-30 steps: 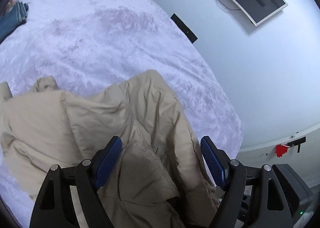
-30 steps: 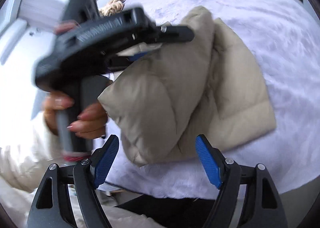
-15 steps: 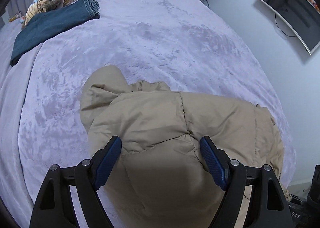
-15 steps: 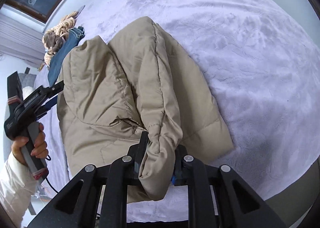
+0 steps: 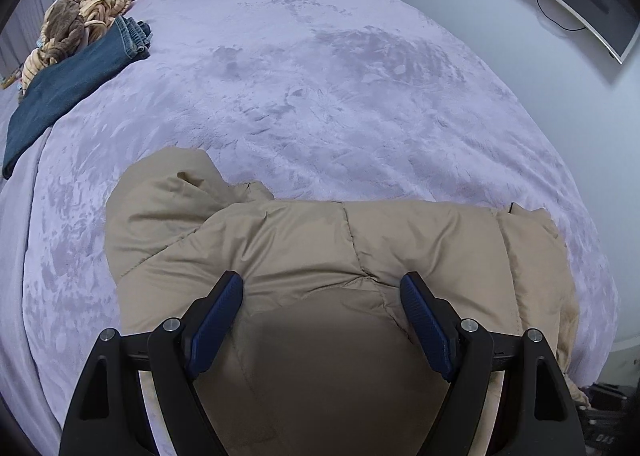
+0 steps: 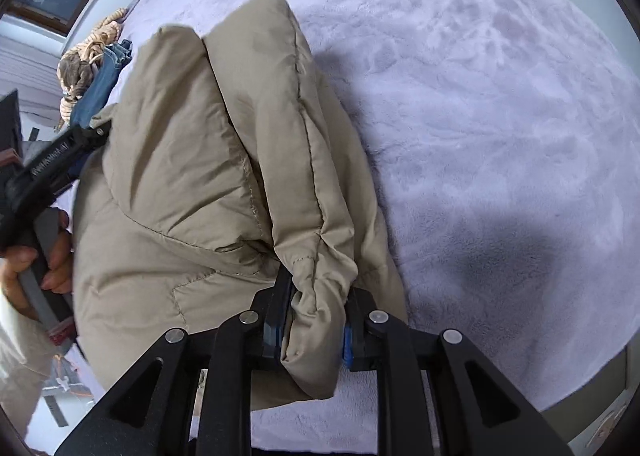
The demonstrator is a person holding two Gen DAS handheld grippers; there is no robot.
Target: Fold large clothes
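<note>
Left to right. Far left, at the bed's edge: folded jeans [image 5: 76,84] and a striped knit heap [image 5: 80,24], well apart from the work. Centre: tan puffer jacket [image 5: 320,248] lying bunched on the lilac plush blanket [image 5: 360,76], near the nearer edge of the bed, hood lobe toward the left.

Left gripper [image 5: 322,316] poised over the jacket's body, jaws wide, blue pads straddling a quilted panel but pressing on nothing. Right gripper [image 6: 310,332] clamped narrowly on the gathered cuff [image 6: 316,296] of one sleeve, fabric bulging between the pads; jaws just closed here and eased back slightly, cuff kept between them.

Step in hand, by judgement: laying the sleeve across the body.

For a clean result: cuff to be carried low and level across the panels, not lifted high, since padded fill springs back; left pads best set down flat on the body beside the shoulder seam to pin it while the sleeve crosses. Release only once the sleeve rests flat. Risk: whole jacket sliding on the plush nap if unpinned.
</note>
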